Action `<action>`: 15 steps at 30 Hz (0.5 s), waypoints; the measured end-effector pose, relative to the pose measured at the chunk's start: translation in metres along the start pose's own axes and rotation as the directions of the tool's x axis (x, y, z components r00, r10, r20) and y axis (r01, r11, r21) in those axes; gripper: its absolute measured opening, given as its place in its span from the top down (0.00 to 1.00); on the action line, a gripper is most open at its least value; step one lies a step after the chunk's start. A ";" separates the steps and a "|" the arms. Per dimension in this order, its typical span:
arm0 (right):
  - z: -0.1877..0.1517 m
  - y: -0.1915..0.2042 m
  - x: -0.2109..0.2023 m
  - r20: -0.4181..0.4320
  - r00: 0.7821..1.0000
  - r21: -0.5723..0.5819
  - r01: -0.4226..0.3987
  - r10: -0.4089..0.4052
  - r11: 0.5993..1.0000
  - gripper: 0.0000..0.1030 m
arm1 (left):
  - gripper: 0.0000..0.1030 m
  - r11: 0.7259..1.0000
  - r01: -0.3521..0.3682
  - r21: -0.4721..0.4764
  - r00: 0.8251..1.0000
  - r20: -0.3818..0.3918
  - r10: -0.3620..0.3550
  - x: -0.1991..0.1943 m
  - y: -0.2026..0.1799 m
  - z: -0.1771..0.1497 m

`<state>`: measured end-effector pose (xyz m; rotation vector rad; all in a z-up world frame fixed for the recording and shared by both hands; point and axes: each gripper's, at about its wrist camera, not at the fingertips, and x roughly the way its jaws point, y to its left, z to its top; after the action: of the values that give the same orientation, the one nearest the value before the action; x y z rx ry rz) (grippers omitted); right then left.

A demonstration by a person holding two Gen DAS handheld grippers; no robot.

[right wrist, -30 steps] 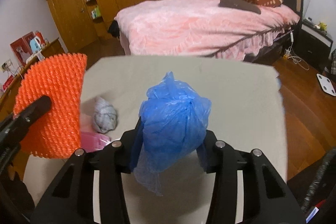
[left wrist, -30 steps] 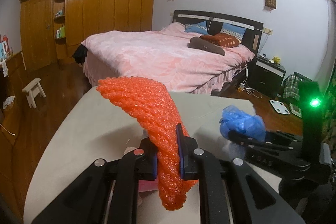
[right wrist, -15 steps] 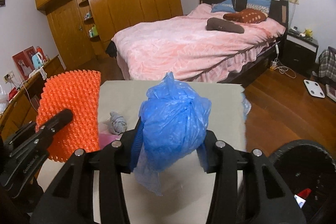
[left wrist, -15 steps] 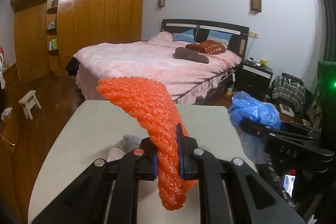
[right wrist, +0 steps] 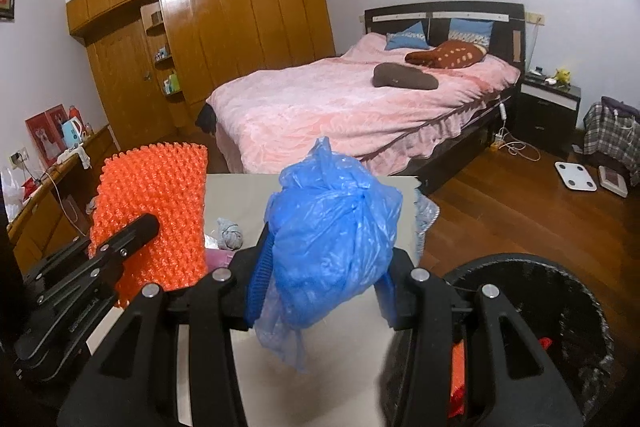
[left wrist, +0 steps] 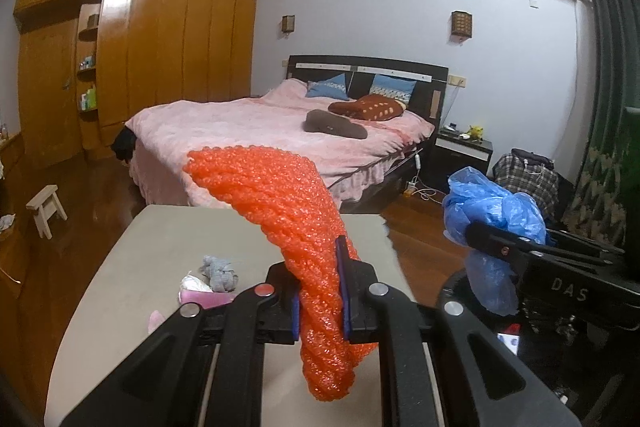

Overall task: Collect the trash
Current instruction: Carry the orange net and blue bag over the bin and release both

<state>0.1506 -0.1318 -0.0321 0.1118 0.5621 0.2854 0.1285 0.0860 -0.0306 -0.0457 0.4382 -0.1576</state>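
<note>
My left tongs (left wrist: 320, 291) pinch one orange foam net (left wrist: 288, 203), knobbly and curled, drooping below the pads. My right tongs (right wrist: 320, 291) squeeze one crumpled blue plastic bag (right wrist: 332, 251), translucent and knotted. Ahead of both, on the table (left wrist: 132, 291), lie one grey wad (left wrist: 218, 267) and pink scraps (left wrist: 200, 297). One black bin (right wrist: 560, 307) sits just right of my right tongs.

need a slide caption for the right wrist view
Right claw grips a blue plastic bag beside a black bin; left claw holds orange foam netting.
</note>
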 end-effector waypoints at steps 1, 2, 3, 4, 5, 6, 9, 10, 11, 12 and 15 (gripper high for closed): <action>-0.001 -0.002 -0.005 0.006 1.000 0.003 0.003 -0.003 1.000 0.58 | 0.87 1.000 0.003 0.001 1.000 0.001 -0.003 -0.002 -0.004 0.000; -0.002 -0.004 -0.013 0.012 1.000 0.006 0.006 -0.006 1.000 0.58 | 0.87 1.000 0.005 0.005 1.000 0.003 -0.005 -0.007 -0.008 -0.001; -0.004 -0.006 -0.021 0.020 1.000 0.009 0.011 -0.011 1.000 0.58 | 0.87 1.000 0.004 0.009 1.000 0.004 -0.004 -0.009 -0.011 -0.002; -0.005 -0.009 -0.029 0.029 0.999 0.012 0.016 -0.016 1.000 0.58 | 0.87 1.000 0.005 0.012 1.000 0.004 -0.005 -0.011 -0.014 -0.002; -0.007 -0.010 -0.035 0.033 0.999 0.013 0.019 -0.019 1.000 0.58 | 0.87 1.000 0.008 0.018 1.000 0.004 -0.008 -0.014 -0.018 -0.004; -0.009 -0.013 -0.041 0.037 0.999 0.015 0.025 -0.026 1.000 0.58 | 0.87 1.000 0.011 0.020 1.000 0.004 -0.011 -0.016 -0.022 -0.004; -0.015 -0.020 -0.060 0.050 0.998 0.017 0.047 -0.048 0.999 0.58 | 0.87 0.999 0.020 0.029 1.000 0.007 -0.020 -0.023 -0.031 -0.007; -0.017 -0.021 -0.063 0.052 0.997 0.018 0.052 -0.053 0.999 0.58 | 0.87 0.999 0.023 0.032 1.000 0.008 -0.023 -0.024 -0.034 -0.008; -0.021 -0.024 -0.070 0.055 0.996 0.019 0.063 -0.064 0.998 0.58 | 0.87 0.999 0.027 0.034 1.000 0.008 -0.027 -0.026 -0.037 -0.010; -0.023 -0.026 -0.073 0.056 0.996 0.021 0.069 -0.070 0.997 0.58 | 0.87 0.999 0.033 0.037 0.999 0.006 -0.033 -0.027 -0.041 -0.011; -0.031 -0.034 -0.085 0.059 0.994 0.030 0.089 -0.091 0.996 0.58 | 0.87 0.997 0.052 0.051 0.999 0.001 -0.052 -0.030 -0.052 -0.016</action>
<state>0.0734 -0.1889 -0.0217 0.1205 0.5101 0.1863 0.0878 0.0393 -0.0286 -0.0070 0.4312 -0.2196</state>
